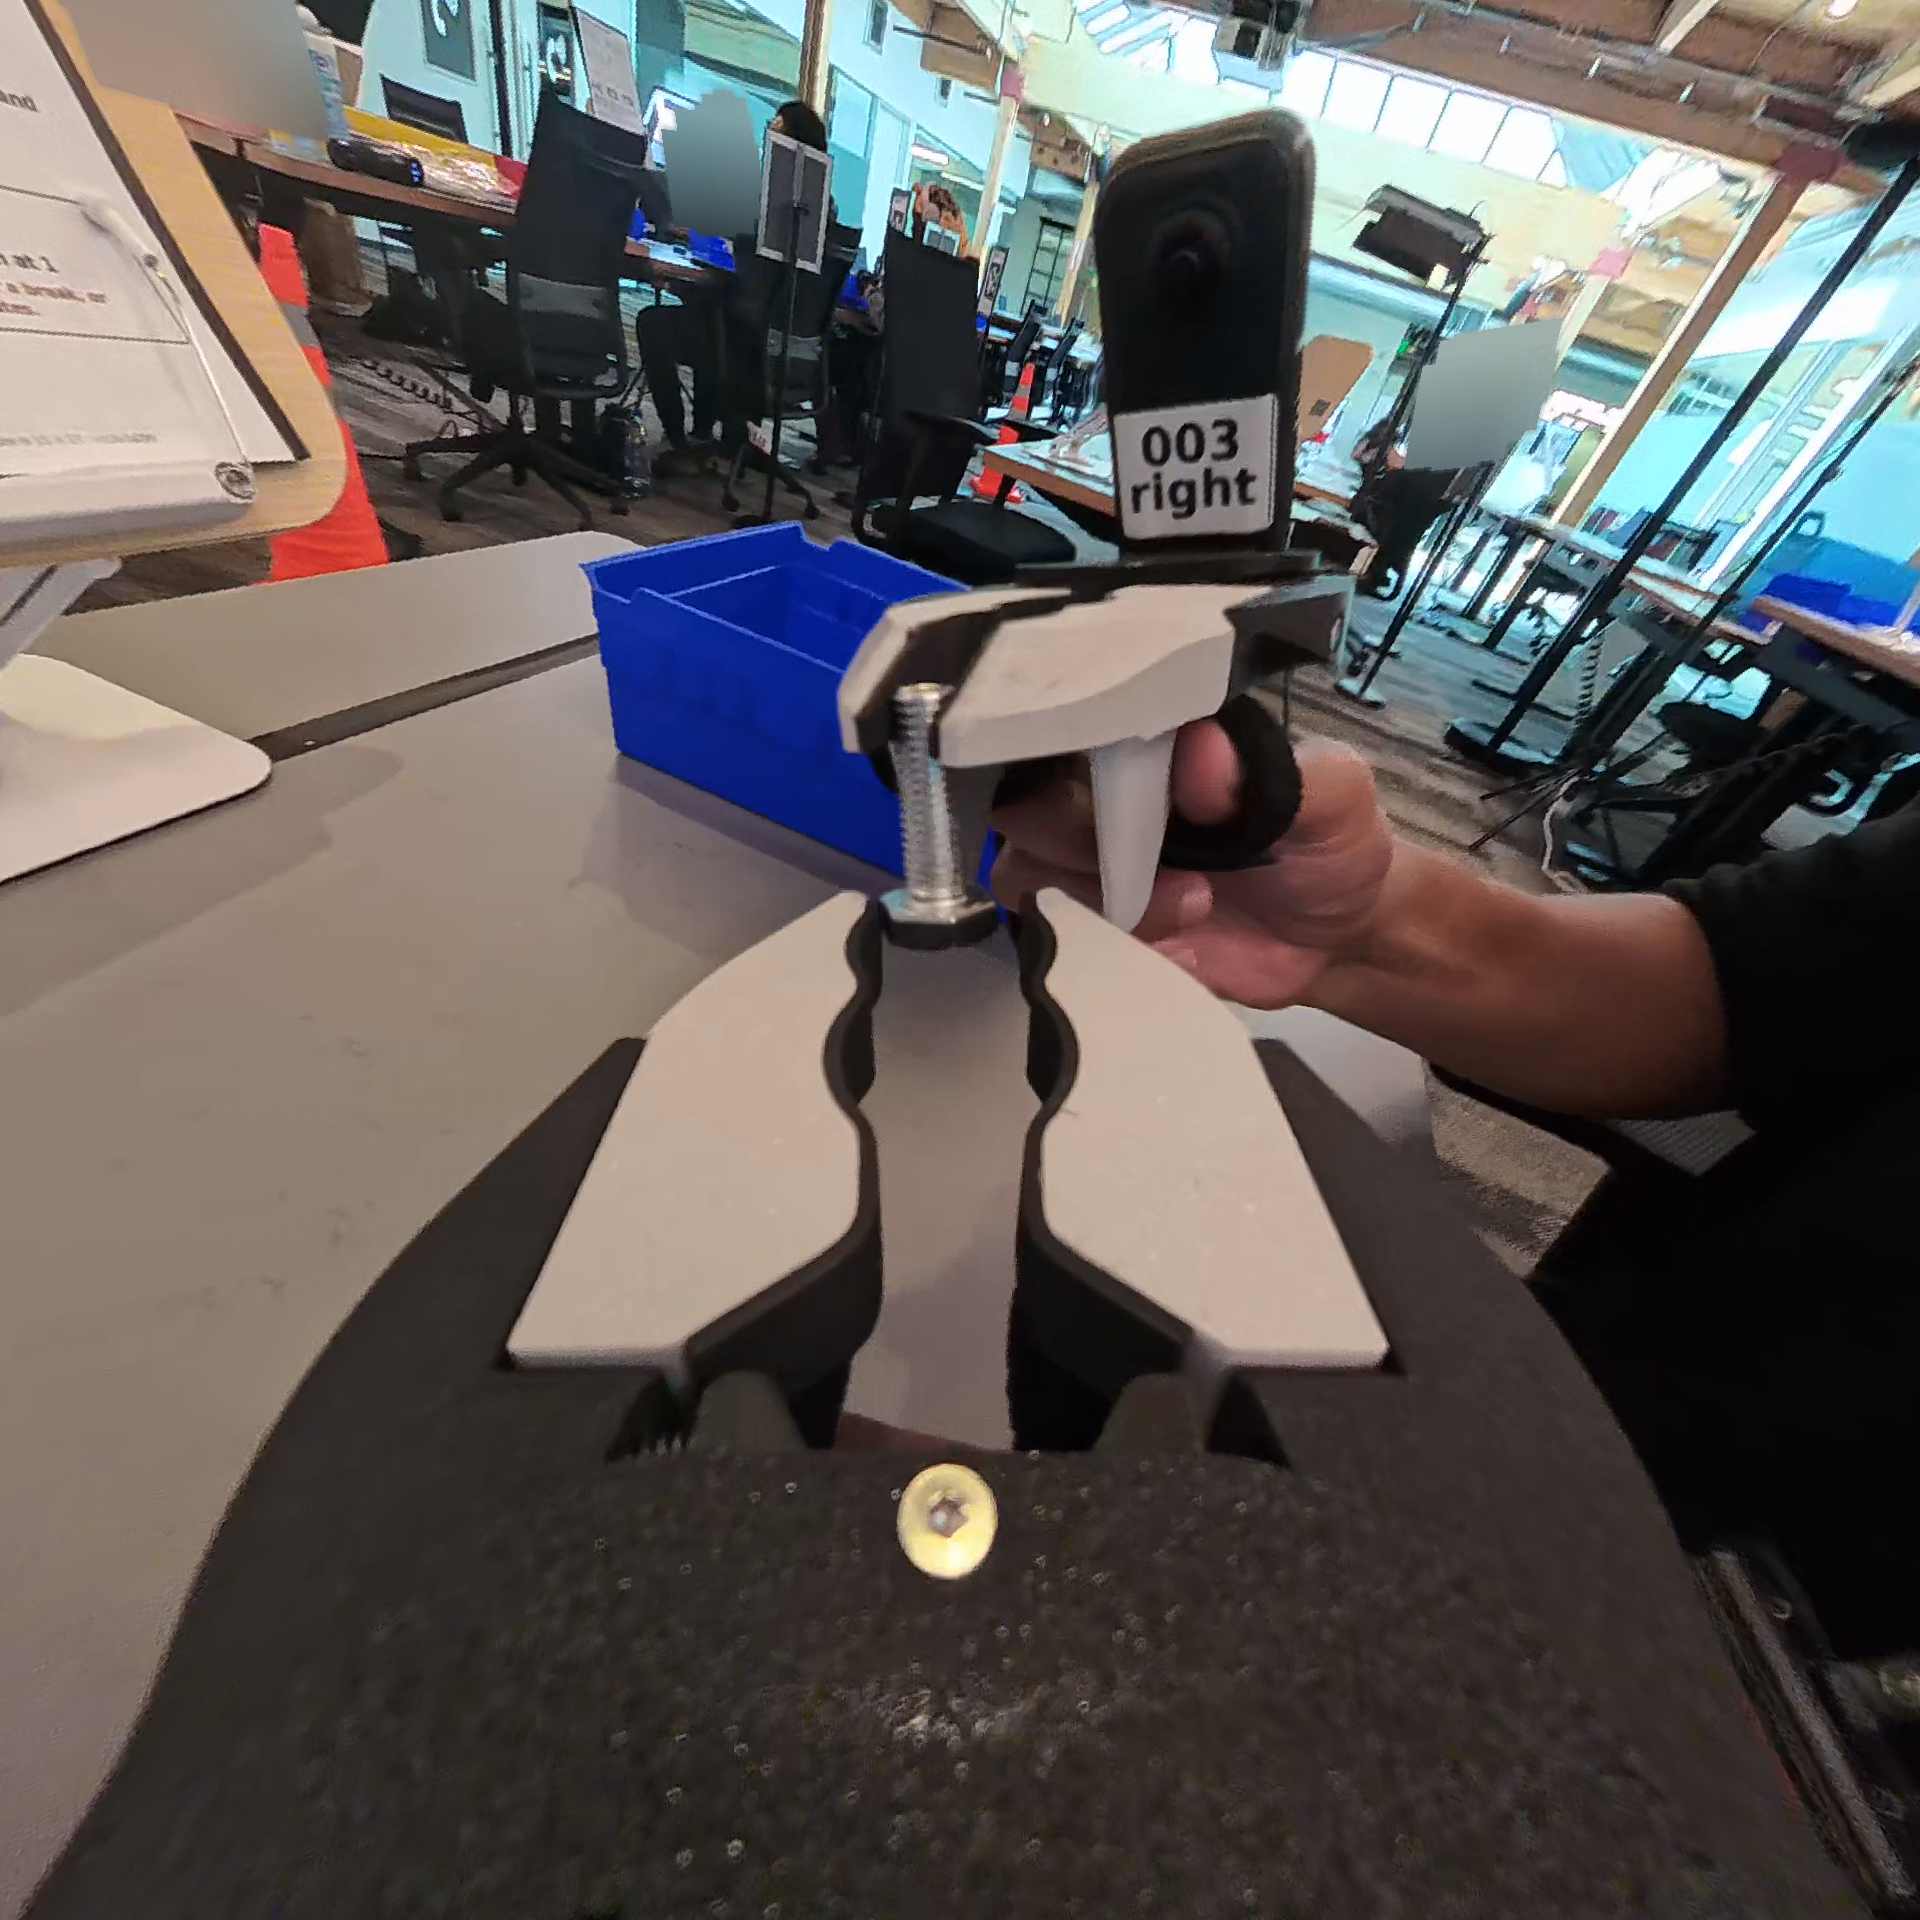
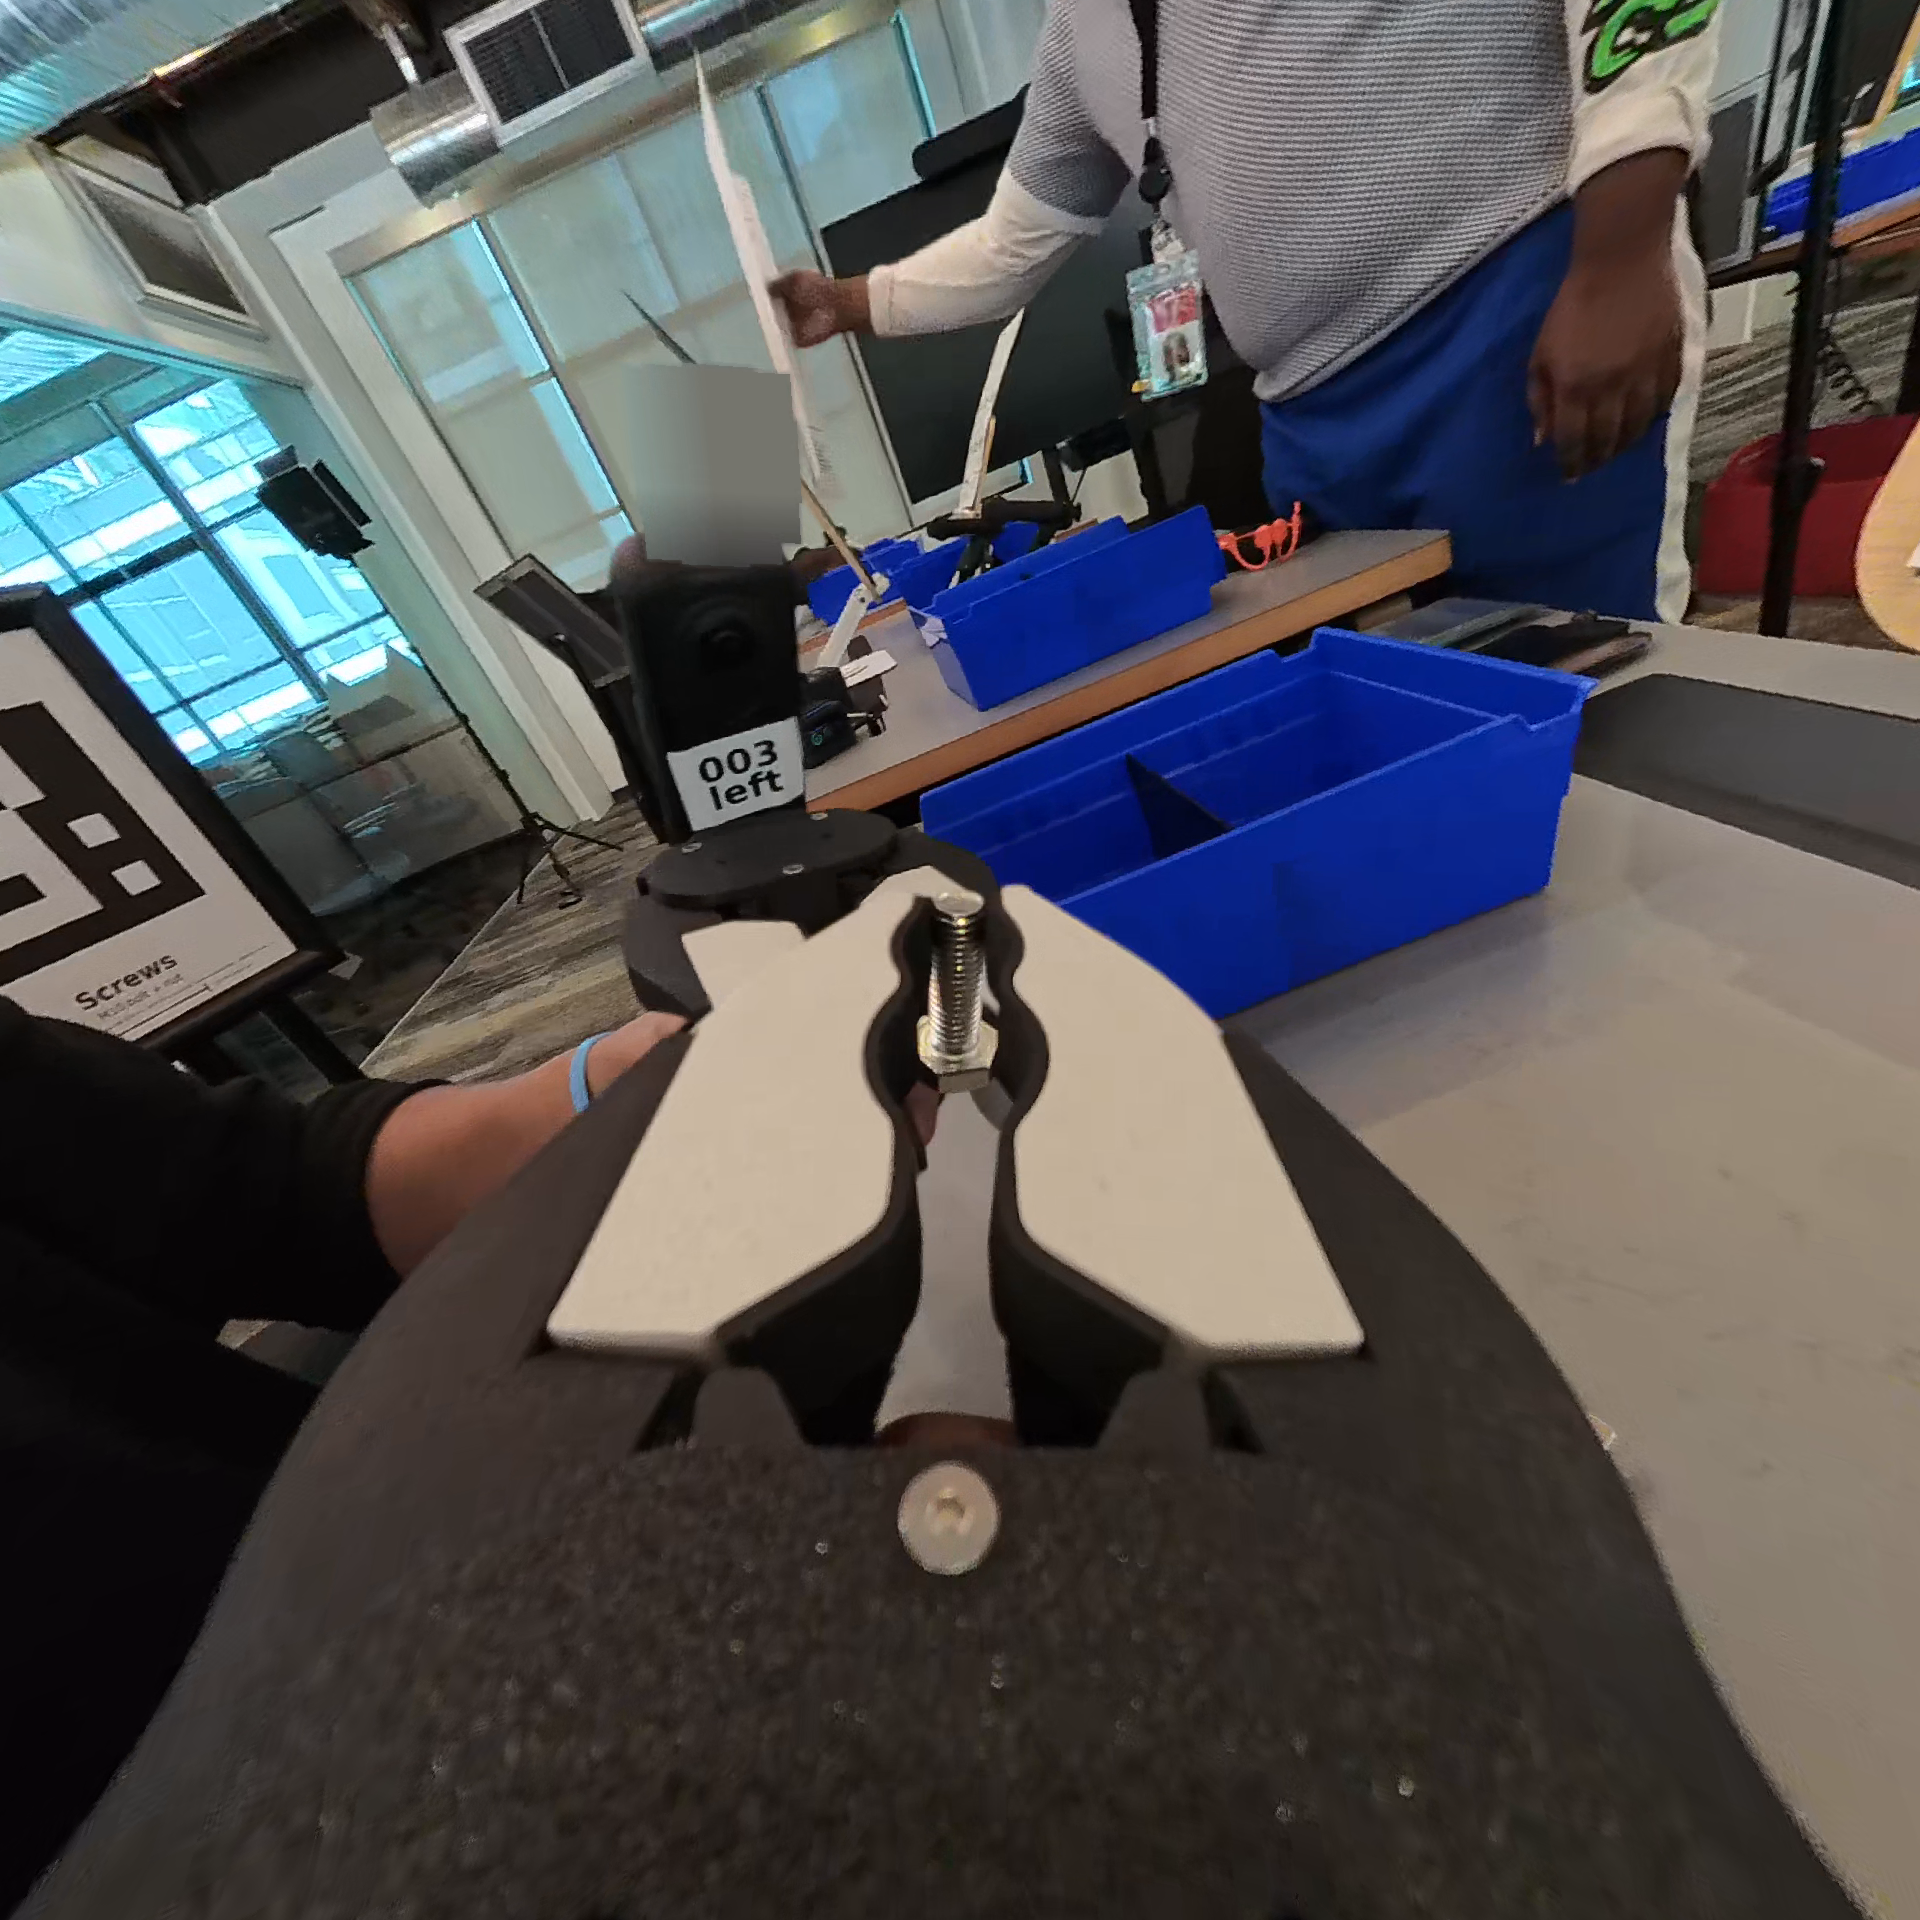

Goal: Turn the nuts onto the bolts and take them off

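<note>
A white label (image 1: pixel 1195 468) printed with black characters is stuck low on the black camera (image 1: pixel 1200 270) atop the right gripper (image 1: pixel 914 717). A second white label (image 2: pixel 740 781) of the same kind sits low on the other camera (image 2: pixel 712 655), atop the left gripper (image 1: pixel 943 925). In the right wrist view, a framed sign (image 2: pixel 125 883) at left bears a bold black square pattern with small print beneath. A standing person (image 2: pixel 1351 208) wears a badge (image 2: pixel 1169 322) on a lanyard and green lettering (image 2: pixel 1642 31) on one sleeve. In the left wrist view, a printed sheet (image 1: pixel 94 312) stands at left, its lines mostly blurred.
</note>
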Motion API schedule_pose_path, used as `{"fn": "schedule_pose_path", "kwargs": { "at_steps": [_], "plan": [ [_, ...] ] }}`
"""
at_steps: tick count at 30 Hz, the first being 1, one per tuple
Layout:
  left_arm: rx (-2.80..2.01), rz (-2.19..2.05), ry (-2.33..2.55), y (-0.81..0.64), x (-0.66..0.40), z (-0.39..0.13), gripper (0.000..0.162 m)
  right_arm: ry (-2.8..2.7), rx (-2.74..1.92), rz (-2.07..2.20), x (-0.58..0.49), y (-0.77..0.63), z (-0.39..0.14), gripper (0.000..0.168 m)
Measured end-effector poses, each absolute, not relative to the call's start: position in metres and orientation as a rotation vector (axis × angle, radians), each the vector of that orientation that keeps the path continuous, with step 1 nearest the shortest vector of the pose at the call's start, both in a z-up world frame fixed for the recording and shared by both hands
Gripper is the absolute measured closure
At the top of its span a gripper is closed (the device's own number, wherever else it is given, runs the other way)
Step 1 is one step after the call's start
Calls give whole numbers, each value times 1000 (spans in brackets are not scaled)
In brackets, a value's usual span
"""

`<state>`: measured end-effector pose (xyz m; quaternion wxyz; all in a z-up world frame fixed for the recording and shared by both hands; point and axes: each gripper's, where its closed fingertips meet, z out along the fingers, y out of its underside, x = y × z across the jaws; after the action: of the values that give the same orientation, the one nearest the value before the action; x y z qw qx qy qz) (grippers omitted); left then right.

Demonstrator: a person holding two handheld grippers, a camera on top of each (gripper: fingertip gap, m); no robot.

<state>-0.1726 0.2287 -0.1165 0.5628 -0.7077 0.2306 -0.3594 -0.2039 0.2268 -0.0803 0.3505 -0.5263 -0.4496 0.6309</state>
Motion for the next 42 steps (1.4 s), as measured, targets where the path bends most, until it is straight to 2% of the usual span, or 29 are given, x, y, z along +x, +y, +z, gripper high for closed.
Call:
{"fn": "schedule_pose_path", "kwargs": {
  "at_steps": [2,13,14,17,18,23,25,26,27,32,40,42],
  "plan": [
    [-1674,-788,542,231,-174,-118,143,-1148,-1398,1641,-204,228,-82,159],
    [-1694,-712,540,233,-180,-121,144,-1148,-1447,1626,-202,232,-87,158],
    [-1698,-701,525,232,-186,-120,144,-1186,-1451,1607,-202,235,-87,157],
    [-1732,-626,445,229,-215,-124,144,-1346,-1409,1544,-191,249,-76,138],
    [-1745,-607,406,227,-225,-128,144,-1448,-1408,1474,-187,255,-77,129],
    [-1798,-570,260,212,-247,-160,144,-1950,-1386,637,-189,315,-135,127],
    [-1812,-511,225,209,-251,-171,144,-2025,-1537,515,-195,325,-172,113],
    [-1823,-464,215,209,-254,-176,144,-2016,-1663,479,-196,328,-191,111],
    [-1830,-427,215,209,-255,-178,144,-1969,-1792,451,-195,332,-207,120],
    [-1832,-407,267,208,-250,-179,144,-1650,-2171,488,-202,328,-251,123],
    [-1851,-515,315,207,-240,-186,144,-1527,-2498,370,-214,323,-266,128],
    [-1856,-529,318,206,-239,-188,144,-1533,-2532,366,-216,322,-268,138]
  ]
}}
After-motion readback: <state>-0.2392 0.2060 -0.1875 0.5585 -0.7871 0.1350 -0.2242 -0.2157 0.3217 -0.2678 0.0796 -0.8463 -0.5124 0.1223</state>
